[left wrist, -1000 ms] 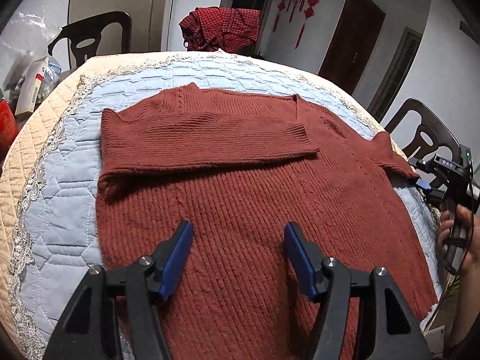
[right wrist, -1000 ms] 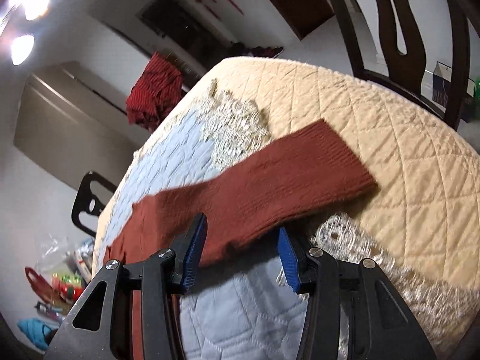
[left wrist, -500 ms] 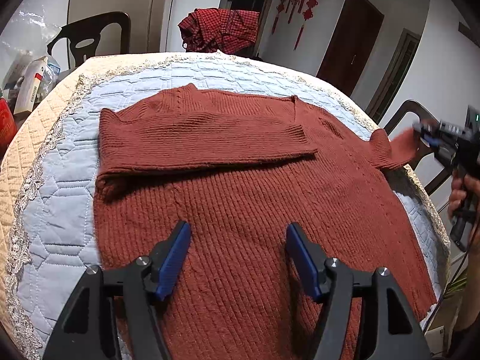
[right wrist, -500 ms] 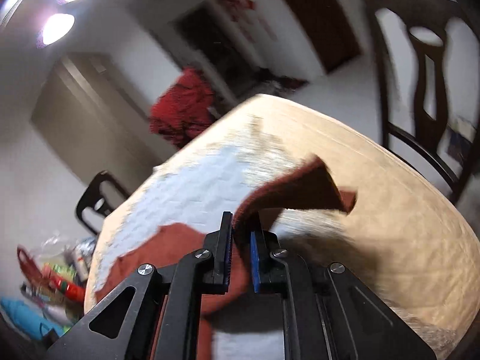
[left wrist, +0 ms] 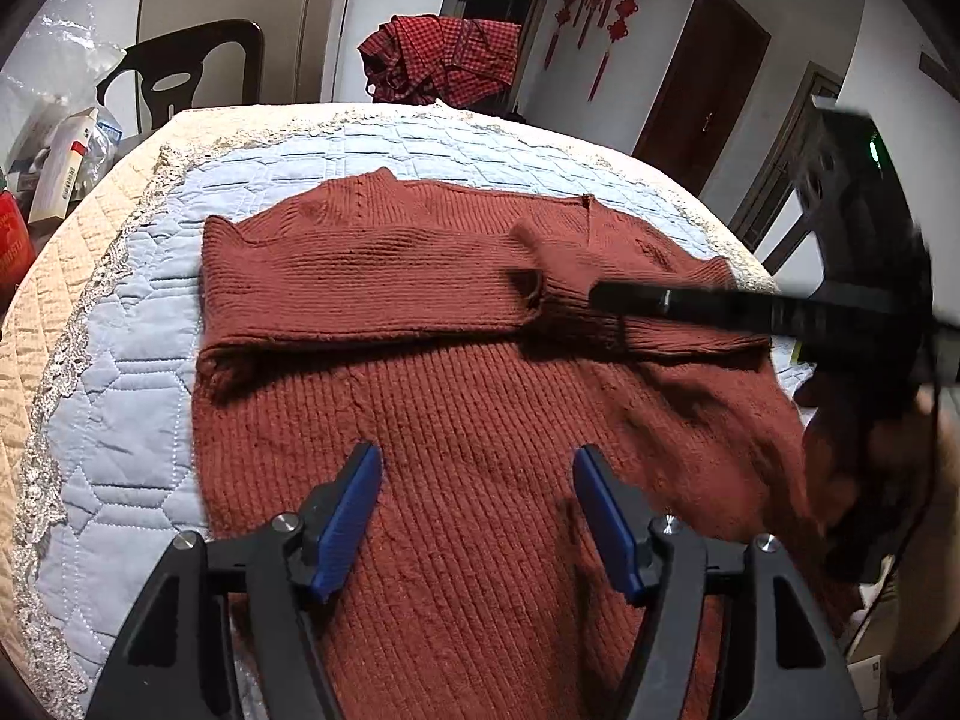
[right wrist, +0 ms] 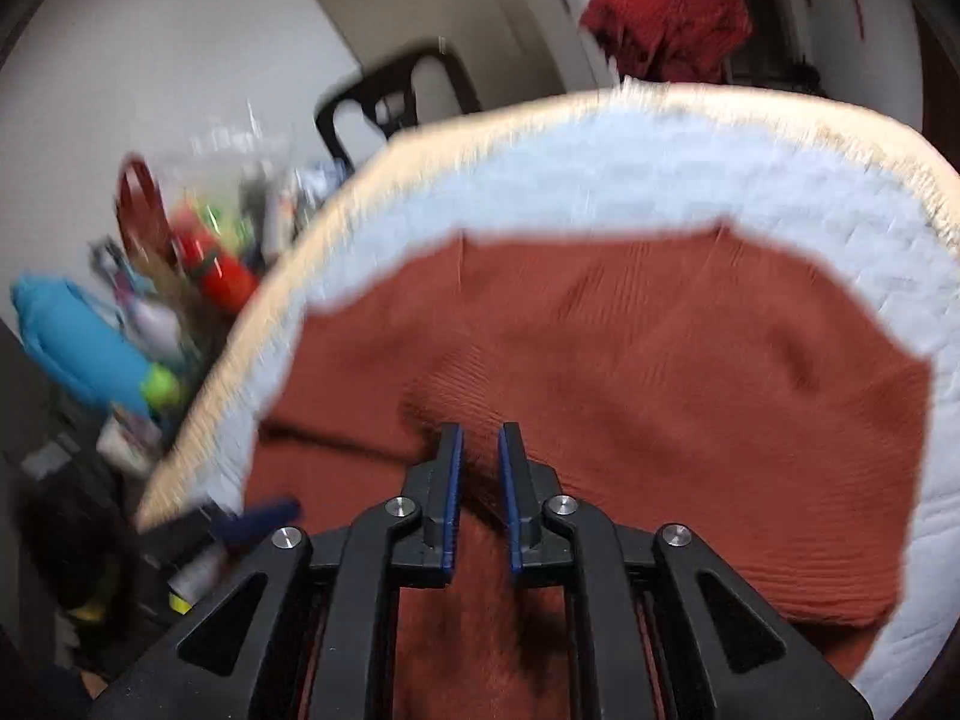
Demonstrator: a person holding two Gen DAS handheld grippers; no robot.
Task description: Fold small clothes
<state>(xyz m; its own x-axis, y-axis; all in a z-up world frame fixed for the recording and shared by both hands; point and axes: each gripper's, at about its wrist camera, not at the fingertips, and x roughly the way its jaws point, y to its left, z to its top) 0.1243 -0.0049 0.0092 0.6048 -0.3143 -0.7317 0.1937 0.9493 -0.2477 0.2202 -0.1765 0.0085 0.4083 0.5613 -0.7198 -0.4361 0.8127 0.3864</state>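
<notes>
A rust-red knit sweater [left wrist: 468, 396] lies flat on the quilted table cover [left wrist: 120, 396]. Its left sleeve is folded across the chest. My left gripper [left wrist: 477, 516] is open and empty, hovering over the sweater's lower body. My right gripper [right wrist: 480, 480] is shut on the right sleeve [left wrist: 570, 282] and holds it over the sweater's chest; in the left wrist view it reaches in from the right [left wrist: 606, 297]. The right wrist view is blurred, with the sweater [right wrist: 660, 372] spread below the jaws.
A red plaid garment [left wrist: 444, 60] hangs on a chair behind the table. Dark chairs stand at the back left [left wrist: 186, 72] and right. Bags and boxes [left wrist: 54, 168] are piled left of the table, also blurred in the right wrist view [right wrist: 150, 300].
My right gripper closed on the right sleeve at the table's right edge, lifted it and carried it left over the sweater's chest. My left gripper stayed open in place.
</notes>
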